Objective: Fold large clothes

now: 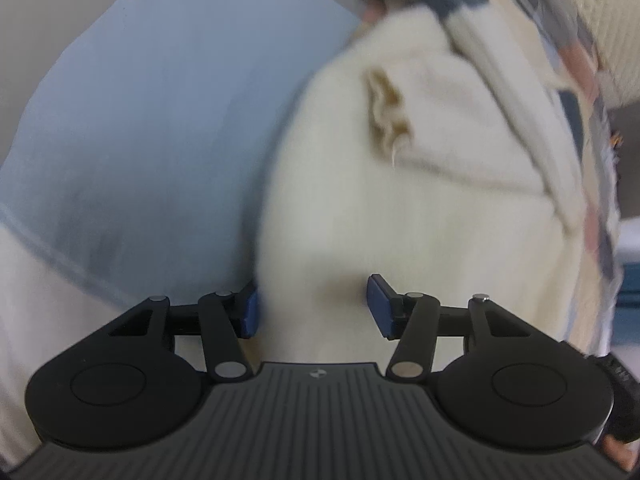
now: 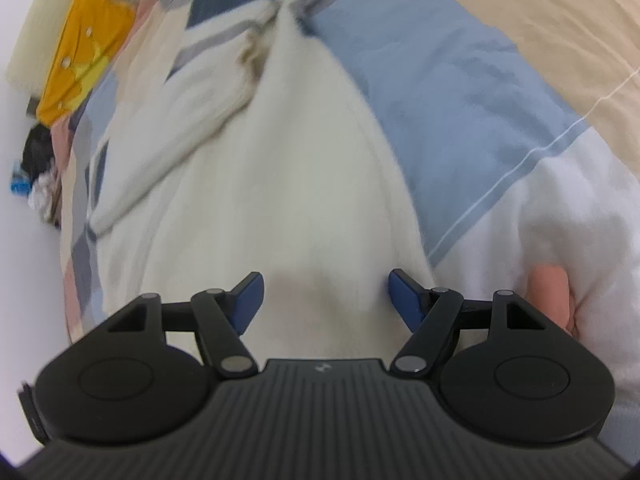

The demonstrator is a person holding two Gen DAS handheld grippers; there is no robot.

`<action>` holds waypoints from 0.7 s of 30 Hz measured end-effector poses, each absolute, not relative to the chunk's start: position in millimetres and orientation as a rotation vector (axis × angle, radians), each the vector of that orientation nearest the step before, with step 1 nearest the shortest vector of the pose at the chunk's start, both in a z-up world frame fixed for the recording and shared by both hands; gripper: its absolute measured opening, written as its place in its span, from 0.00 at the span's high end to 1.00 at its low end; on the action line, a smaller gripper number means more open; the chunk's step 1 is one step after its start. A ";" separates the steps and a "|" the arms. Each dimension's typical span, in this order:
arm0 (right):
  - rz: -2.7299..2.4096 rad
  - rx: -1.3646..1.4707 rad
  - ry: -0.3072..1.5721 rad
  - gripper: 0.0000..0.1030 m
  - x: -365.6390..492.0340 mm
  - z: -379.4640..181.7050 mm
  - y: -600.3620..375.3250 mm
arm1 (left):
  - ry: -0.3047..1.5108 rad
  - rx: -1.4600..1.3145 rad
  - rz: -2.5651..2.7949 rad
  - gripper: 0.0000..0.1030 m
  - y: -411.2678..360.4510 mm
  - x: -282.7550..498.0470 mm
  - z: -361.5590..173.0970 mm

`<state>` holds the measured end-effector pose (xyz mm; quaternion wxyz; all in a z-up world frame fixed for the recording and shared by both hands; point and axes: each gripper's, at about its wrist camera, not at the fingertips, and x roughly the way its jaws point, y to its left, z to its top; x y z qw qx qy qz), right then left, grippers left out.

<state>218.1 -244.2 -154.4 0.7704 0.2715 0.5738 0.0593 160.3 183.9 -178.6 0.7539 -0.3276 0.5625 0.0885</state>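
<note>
surface: bed with blue, white and beige colour-block cover (image 2: 460, 92) | on it: cream fleecy garment (image 2: 280, 184), spread flat; yellow fabric item (image 2: 86, 52) at far edge

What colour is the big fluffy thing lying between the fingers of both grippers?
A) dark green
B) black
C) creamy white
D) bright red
C: the cream-white garment fills the middle of both wrist views, lying on the bedding with its blue and beige panels, between the blue pads of the left gripper and the right gripper.
</note>
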 end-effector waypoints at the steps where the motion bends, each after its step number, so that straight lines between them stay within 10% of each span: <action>1: 0.130 0.569 1.246 0.31 211.6 -152.8 -241.2 | 1.232 -0.692 0.195 0.44 176.1 156.5 -177.2; 10: 0.100 0.429 1.267 0.51 196.2 -148.2 -234.4 | 1.251 -0.647 0.205 0.51 150.6 124.7 -174.7; 21: 0.056 0.381 1.228 0.51 206.5 -125.5 -254.5 | 1.219 -0.618 0.231 0.54 150.0 123.4 -172.3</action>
